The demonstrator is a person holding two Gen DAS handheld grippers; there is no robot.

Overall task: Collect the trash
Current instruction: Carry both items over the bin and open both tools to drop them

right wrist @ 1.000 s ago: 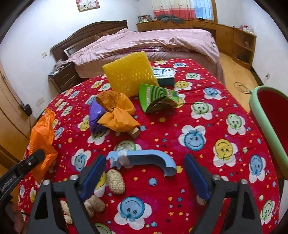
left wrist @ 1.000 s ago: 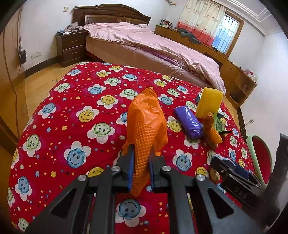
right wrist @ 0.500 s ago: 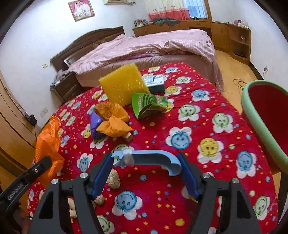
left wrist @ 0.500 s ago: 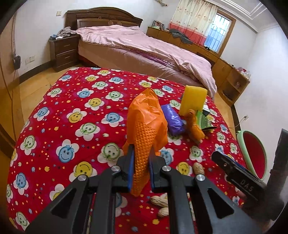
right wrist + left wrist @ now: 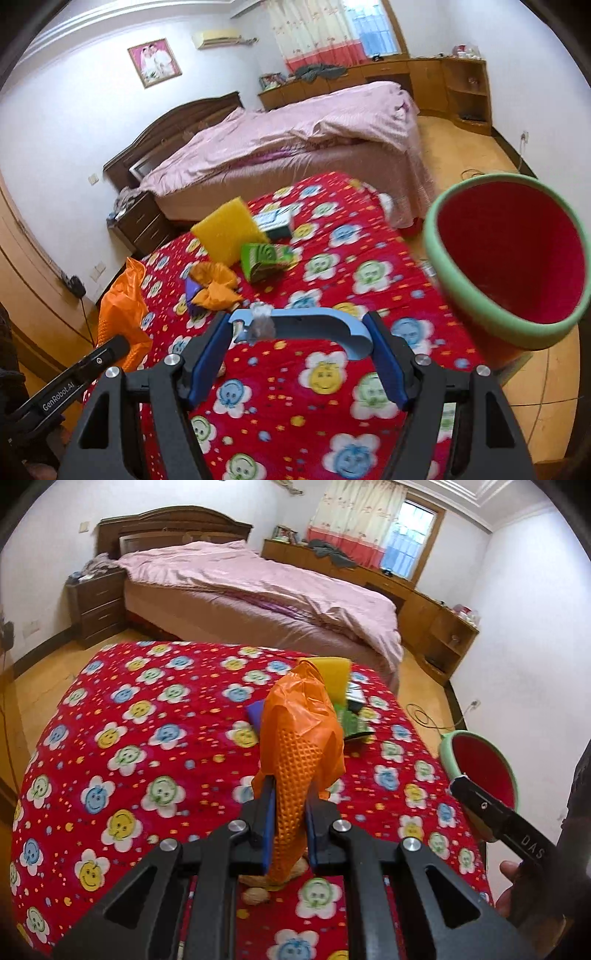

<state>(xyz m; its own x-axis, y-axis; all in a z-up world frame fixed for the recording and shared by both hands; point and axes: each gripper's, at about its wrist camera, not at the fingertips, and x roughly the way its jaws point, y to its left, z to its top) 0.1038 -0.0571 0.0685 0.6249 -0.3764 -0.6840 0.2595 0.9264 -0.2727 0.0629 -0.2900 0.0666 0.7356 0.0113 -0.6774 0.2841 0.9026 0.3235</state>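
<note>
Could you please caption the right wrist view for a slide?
Right gripper holds a blue curved piece above the red tablecloth, beside the bin.

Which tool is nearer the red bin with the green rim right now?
Right. The right tool, clamped on a blue curved piece, is beside the bin; the left tool, holding the orange bag, sits farther away.

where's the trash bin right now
In the right wrist view the red bin with a green rim sits on the floor at the right, beside the red smiley-cloth table.
</note>
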